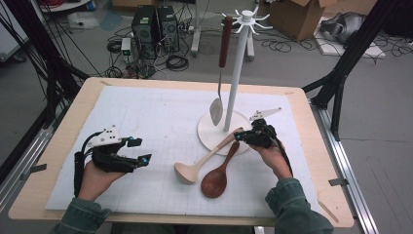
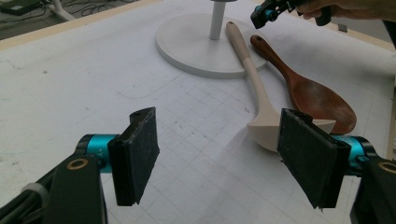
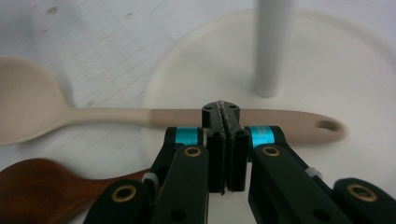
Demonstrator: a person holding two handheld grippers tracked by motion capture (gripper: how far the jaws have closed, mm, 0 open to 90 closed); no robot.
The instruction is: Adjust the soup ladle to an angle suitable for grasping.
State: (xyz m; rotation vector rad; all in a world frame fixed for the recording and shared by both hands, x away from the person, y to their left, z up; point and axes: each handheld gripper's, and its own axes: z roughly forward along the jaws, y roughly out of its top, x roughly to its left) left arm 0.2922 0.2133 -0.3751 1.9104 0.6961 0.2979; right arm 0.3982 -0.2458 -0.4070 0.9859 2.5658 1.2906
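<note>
With the right tongs (image 3: 226, 114) clenched and empty above the pale ladle's (image 1: 207, 158) handle, which rests on the stand's base (image 1: 210, 131), and the left tongs (image 1: 138, 151) released nearby, open wide before gripping near the hanging hole.

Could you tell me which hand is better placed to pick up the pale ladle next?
Right, I'd say. The right gripper hovers at the pale ladle's handle end on the stand base, though its jaws are shut and must open. The left gripper, open, sits farther off.
</note>
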